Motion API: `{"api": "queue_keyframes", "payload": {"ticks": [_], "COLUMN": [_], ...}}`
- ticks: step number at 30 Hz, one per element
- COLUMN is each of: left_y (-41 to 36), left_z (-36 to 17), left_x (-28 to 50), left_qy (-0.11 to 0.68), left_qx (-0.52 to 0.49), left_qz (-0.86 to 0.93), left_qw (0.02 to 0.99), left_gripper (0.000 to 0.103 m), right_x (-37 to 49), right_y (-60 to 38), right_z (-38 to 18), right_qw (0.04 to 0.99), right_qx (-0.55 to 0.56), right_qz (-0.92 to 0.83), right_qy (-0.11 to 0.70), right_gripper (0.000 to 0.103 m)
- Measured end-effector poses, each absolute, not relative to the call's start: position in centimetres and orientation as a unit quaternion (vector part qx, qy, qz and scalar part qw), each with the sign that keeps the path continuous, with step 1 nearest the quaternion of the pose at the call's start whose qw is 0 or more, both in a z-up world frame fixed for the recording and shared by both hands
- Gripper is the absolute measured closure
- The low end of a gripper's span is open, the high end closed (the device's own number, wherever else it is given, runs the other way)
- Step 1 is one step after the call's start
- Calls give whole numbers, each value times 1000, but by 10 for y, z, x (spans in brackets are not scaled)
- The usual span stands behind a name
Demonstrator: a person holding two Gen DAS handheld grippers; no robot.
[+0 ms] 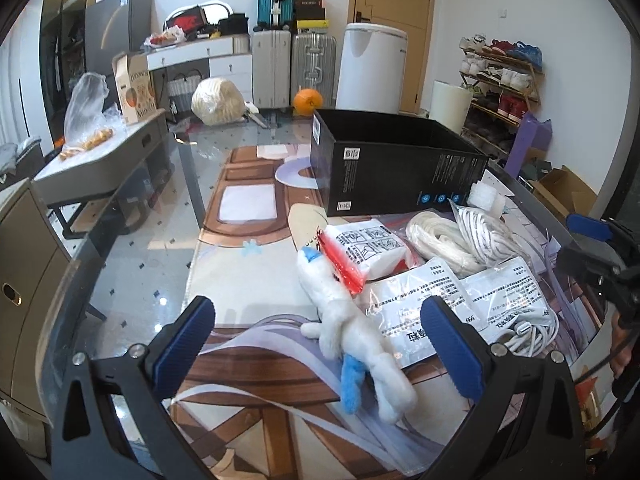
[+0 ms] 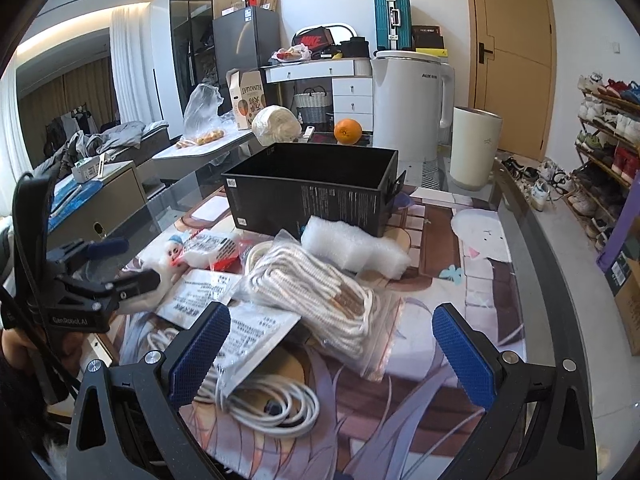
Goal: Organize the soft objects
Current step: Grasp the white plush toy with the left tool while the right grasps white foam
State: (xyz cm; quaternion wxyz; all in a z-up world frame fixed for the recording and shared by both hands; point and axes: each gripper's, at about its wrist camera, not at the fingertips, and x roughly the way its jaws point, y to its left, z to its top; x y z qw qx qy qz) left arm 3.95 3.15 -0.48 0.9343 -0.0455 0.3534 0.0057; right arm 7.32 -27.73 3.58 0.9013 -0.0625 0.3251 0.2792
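A white plush toy with a blue tail lies on the printed mat, between the fingers of my open left gripper. Beside it are a white packet with red edge, flat printed bags, a bagged white rope, a white cable and white foam. An open black box stands behind them; it also shows in the right wrist view. My right gripper is open above the rope bag and cable. The left gripper also shows in the right wrist view.
The glass table's edge runs along the right. An orange, a white appliance, a cream canister and a wrapped cabbage stand at the far end. A shoe rack is right of the table.
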Motion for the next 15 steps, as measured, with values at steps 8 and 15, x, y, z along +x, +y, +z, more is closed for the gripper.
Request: {"api": "queue_keyframes", "payload": {"ticks": [8,15], "left_y": [34,34], "left_z": [-15,-22], "left_x": [46,47], "left_qy": [370,384], "left_qx": [-63,-73], "left_qz": [-13,-50], "left_qw": [927,919], "left_gripper": [7,54], "right_x": [102,132], "right_y": [-270,-263], "right_z": [35,28], "right_qw": [894,891], "right_qx": [-50,-34], "right_qz": [286,279], "right_qy": [340,357], "right_gripper": [0,0]}}
